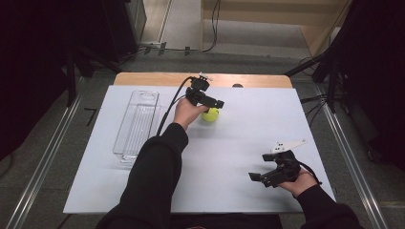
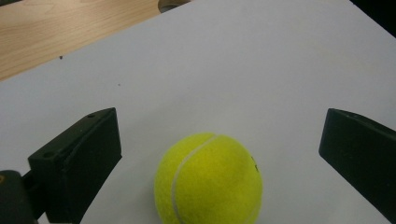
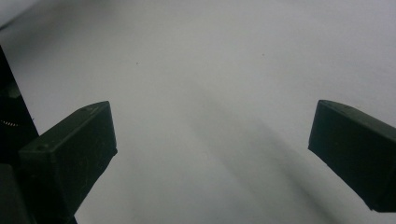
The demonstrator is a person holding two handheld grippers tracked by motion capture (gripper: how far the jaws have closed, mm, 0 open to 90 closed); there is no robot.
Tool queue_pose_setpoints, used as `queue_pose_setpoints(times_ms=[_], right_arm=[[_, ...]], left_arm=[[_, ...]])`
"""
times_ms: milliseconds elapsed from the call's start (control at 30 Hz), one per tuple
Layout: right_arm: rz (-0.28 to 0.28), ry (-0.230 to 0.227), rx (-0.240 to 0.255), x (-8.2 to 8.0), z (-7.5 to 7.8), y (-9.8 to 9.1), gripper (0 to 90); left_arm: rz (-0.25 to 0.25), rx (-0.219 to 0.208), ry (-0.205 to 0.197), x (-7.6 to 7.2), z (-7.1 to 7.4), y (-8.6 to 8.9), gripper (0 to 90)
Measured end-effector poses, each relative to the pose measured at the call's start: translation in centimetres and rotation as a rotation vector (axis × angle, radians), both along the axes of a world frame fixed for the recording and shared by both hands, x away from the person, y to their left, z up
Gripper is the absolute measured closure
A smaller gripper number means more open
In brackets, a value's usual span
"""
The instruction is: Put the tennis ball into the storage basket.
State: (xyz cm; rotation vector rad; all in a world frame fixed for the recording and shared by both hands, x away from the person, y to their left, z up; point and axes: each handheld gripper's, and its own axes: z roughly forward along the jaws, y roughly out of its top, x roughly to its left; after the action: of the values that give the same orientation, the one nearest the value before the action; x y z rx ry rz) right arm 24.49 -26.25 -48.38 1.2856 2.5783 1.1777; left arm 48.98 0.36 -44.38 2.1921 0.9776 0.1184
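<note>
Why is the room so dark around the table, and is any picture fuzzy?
High view: light falls on the white table, its surroundings dark. Left gripper view: the yellow ball is sharp and bright. Right gripper view: soft grey shadows streak the table, slightly blurry.

even overhead light on white table, dark surrounds; right gripper view soft, shadow streaks; pics slightly grainy.

Yellow-green tennis ball, white seam; black tongs; white table.
</note>
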Motion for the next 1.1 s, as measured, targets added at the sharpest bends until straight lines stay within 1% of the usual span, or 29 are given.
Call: queue_pose_setpoints(times_ms=[133,233,400,467,600,733,833,933,1000,1100], right_arm=[[0.0,-0.001,0.0,0.0,0.0,0.0,0.0],[0.001,-0.001,-0.001,0.0,0.0,0.0,0.0],[0.002,-0.002,-0.003,0.0,0.0,0.0,0.0],[0.002,-0.002,-0.003,0.0,0.0,0.0,0.0],[0.003,0.001,-0.003,0.0,-0.1,0.0,0.0],[0.004,0.0,-0.004,0.0,-0.1,0.0,0.0],[0.003,0.001,-0.006,0.0,-0.1,0.0,0.0],[0.003,0.001,-0.006,0.0,-0.1,0.0,0.0],[0.004,0.001,-0.005,0.0,-0.1,0.0,0.0],[0.006,0.002,-0.007,0.0,-0.1,0.1,0.0]], left_arm=[[0.003,-0.01,0.001,0.0,-0.4,0.0,0.0],[0.001,-0.005,0.005,-0.1,-0.8,0.0,0.0],[0.009,-0.01,0.014,-0.2,-1.4,0.2,0.0],[0.007,-0.023,0.014,-0.2,-1.7,0.3,0.0],[0.002,-0.013,0.021,-0.3,-1.9,0.3,0.0],[0.002,-0.02,0.018,-0.4,-2.2,0.2,0.0],[0.01,-0.034,0.021,-0.5,-2.6,0.4,0.0],[0.009,-0.025,0.025,-0.5,-3.2,0.5,0.0],[0.011,-0.027,0.027,-0.6,-3.3,0.5,0.0],[0.005,-0.015,0.029,-0.7,-3.6,0.4,0.0]])
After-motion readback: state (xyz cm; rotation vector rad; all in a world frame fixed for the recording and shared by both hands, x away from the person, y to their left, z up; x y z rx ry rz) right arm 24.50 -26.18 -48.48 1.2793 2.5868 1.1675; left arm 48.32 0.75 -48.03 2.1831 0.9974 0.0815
